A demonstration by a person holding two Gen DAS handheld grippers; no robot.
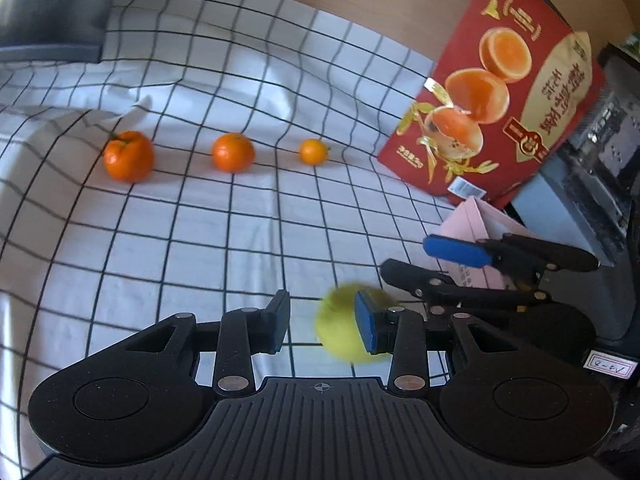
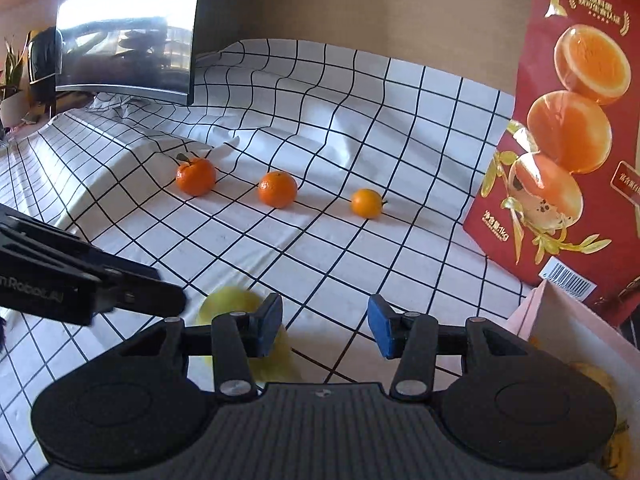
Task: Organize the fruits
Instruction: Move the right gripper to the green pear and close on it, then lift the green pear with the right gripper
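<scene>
Yellow-green fruit [image 1: 340, 330]: nearest thing, lying on the checked cloth [image 1: 200, 240] over the desk; blurred, and partly hidden behind a blue pad in both views.
Left gripper [image 1: 323, 326]: fingers parted with only cloth in the gap; the fruit sits behind the right pad, outside the gap, and contact cannot be told.
Right gripper [image 2: 325, 326]: fingers apart, grasping nothing; the fruit lies behind its left finger.
Pink box [image 2: 560, 320]: near right, just beside the right gripper, cut off by the frame.
Red carton [image 1: 500, 100]: leans upright behind the pink box.
Oranges: three in a row, well apart, large [image 1: 129, 156], middle [image 1: 233, 152], small [image 1: 314, 152].
Monitor [image 2: 128, 32]: far left, edge cropped.
</scene>
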